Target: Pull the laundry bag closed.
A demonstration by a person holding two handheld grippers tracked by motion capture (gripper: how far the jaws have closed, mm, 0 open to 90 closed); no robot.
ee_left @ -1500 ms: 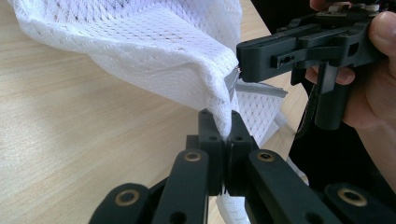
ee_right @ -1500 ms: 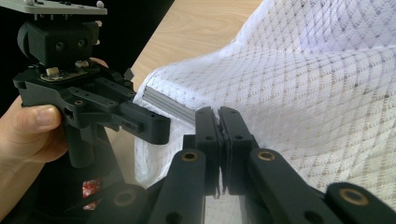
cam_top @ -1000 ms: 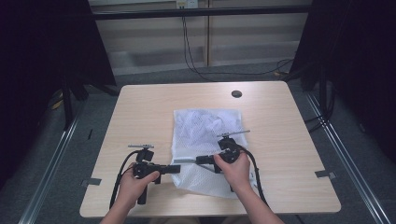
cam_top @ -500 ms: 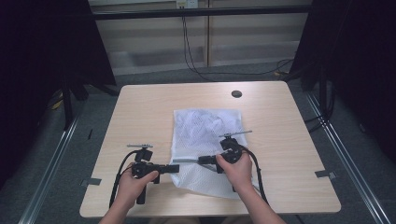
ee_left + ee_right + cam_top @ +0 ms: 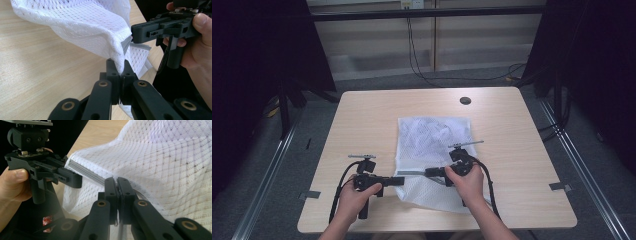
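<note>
White mesh bag [image 5: 434, 150] lies mid-table [image 5: 362, 115], nearer the person than the dark grommet [image 5: 465, 100]. Left gripper [image 5: 119, 66] is clamped on the bag's edge; right gripper [image 5: 117, 182] is clamped on its grey zipper strip [image 5: 87, 173], which the high view barely resolves.

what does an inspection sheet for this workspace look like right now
surface: light wooden table, bare around the bag
job's things: white mesh bag lying flat, its grey zipper strip lifted at the near left edge
clutter: small dark round disc near the far edge
grippers: left gripper shut on the mesh bag; right gripper shut on the zipper strip
cables: black cables trail from both grippers
surroundings: dark curtains, floor cables
</note>
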